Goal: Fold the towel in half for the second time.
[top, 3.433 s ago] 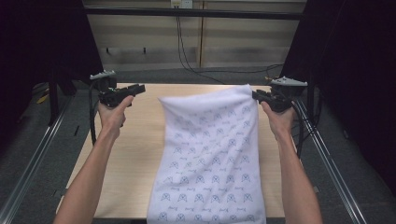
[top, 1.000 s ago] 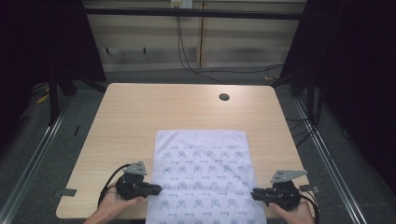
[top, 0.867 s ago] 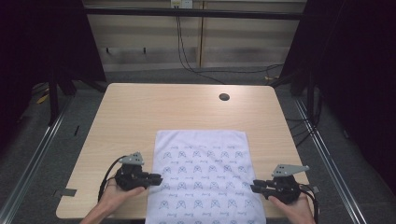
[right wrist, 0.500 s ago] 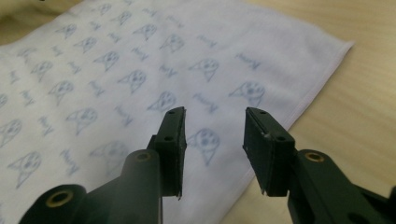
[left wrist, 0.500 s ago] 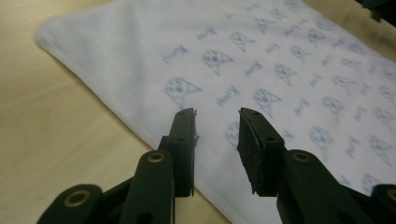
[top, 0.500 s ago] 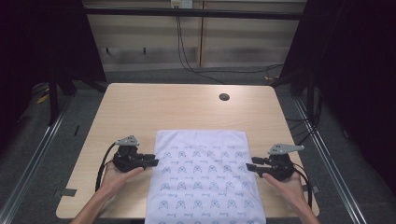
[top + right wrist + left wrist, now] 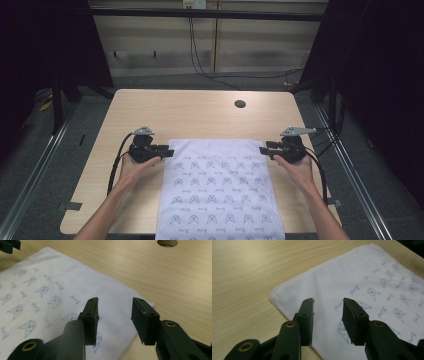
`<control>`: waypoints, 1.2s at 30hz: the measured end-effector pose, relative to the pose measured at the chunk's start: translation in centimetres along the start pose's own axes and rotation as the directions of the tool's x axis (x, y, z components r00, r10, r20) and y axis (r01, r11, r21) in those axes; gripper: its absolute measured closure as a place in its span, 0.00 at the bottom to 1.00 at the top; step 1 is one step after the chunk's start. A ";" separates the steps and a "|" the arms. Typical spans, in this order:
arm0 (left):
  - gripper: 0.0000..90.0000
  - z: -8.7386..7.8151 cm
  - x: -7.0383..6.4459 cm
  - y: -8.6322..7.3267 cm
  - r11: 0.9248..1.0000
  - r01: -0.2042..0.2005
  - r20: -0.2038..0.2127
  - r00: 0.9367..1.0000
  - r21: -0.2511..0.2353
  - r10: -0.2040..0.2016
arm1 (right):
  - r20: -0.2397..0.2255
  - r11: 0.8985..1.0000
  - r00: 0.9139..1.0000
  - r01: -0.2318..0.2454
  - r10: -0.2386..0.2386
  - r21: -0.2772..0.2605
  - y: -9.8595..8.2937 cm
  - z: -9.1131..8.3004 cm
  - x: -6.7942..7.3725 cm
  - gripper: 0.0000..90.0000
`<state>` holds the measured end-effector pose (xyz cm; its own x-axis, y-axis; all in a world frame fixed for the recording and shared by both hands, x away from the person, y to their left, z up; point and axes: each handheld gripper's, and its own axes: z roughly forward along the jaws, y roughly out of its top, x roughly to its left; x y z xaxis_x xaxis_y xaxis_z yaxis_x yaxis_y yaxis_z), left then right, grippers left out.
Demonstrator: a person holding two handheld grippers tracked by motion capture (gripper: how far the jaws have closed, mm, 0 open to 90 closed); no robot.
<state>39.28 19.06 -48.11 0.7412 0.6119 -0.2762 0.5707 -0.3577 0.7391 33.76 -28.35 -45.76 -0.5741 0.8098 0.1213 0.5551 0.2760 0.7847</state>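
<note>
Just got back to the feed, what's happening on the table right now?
A person is working on a white printed cloth spread flat on the wooden table, its near end hanging over the table's edge. The left gripper and right gripper sit at the cloth's two far corners, one on each side. Both have their jaws open over the fabric and neither is gripping it.

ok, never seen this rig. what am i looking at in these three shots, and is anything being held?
No robot here: a person holds a hand-operated two-jaw gripper in each hand. The high view looks down on a wooden table from the person's side, with the left gripper and right gripper at the far corners of a white towel printed with small cat faces. The towel lies flat, its near end hanging over the table edge. The other two pictures come from cameras riding on each gripper, looking along its black jaws. Both pairs of jaws stand open over a towel corner; nothing is held.
</note>
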 end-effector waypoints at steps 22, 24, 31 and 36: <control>0.55 1.5 2.7 -0.1 1.000 0.028 -0.100 0.995 0.015 -0.026 | 0.078 0.994 0.997 -0.017 0.009 0.104 -1.0 6.1 -2.5 0.63; 0.52 1.9 2.6 -0.2 0.999 0.033 -0.087 0.996 0.019 -0.031 | 0.070 0.993 0.998 -0.014 0.006 0.114 -0.9 6.0 -2.2 0.71; 0.49 2.5 2.1 -0.1 0.999 0.015 -0.104 0.995 0.031 -0.011 | 0.027 0.994 0.999 -0.043 0.041 0.100 -1.3 6.0 -1.9 0.96; 0.47 3.2 1.8 0.0 1.000 0.002 -0.110 0.994 0.028 0.001 | 0.007 0.996 0.997 -0.072 0.072 0.046 -0.9 6.1 -1.7 0.98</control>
<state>41.79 17.90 -50.59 0.6984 0.6855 -0.2057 0.5818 -0.3765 0.7209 37.91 -26.81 -50.43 -0.5284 0.8311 0.1735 0.6221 0.2400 0.7452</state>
